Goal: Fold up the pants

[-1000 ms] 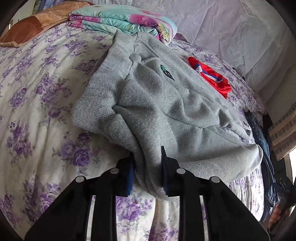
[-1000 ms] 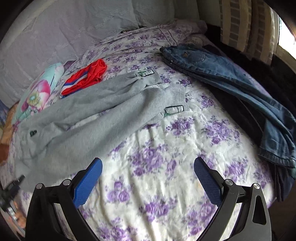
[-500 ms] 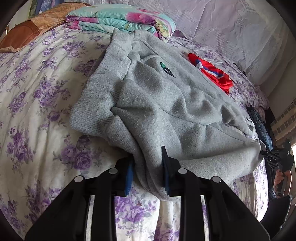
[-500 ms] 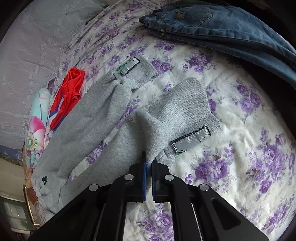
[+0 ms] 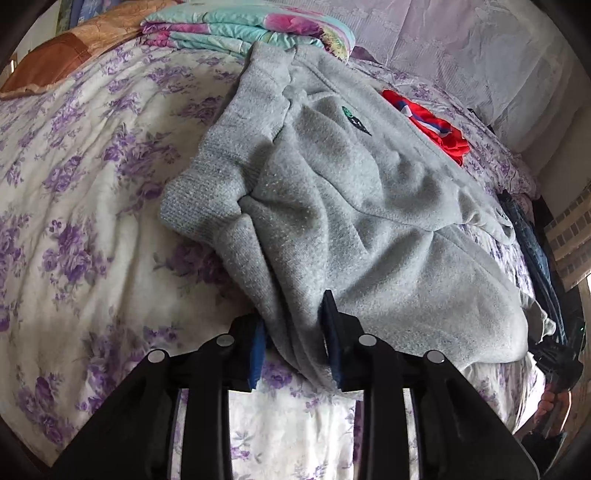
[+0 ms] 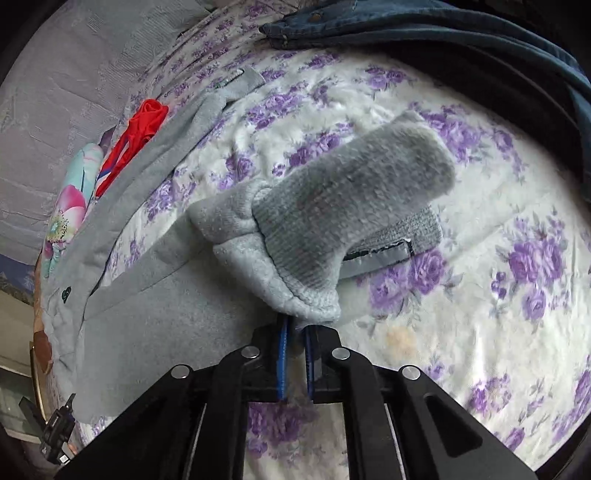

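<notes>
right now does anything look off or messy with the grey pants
Yes: the grey pants are bunched and creased at the waist in the left gripper, and the right gripper holds one ankle cuff flipped over; the other leg lies apart.

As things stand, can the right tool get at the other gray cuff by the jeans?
Probably not yet. The right tool is shut on the near cuff of the gray sweatpants; the far cuff lies bare across open bedspread, so it must release first.

- Pants (image 5: 369, 206): light grey, with a small dark green logo.
- Bedsheet (image 6: 498, 236): white, purple flowers.
- Garment (image 5: 432, 125) beside the pants: red.
- Jeans (image 6: 424, 26): dark blue.
</notes>
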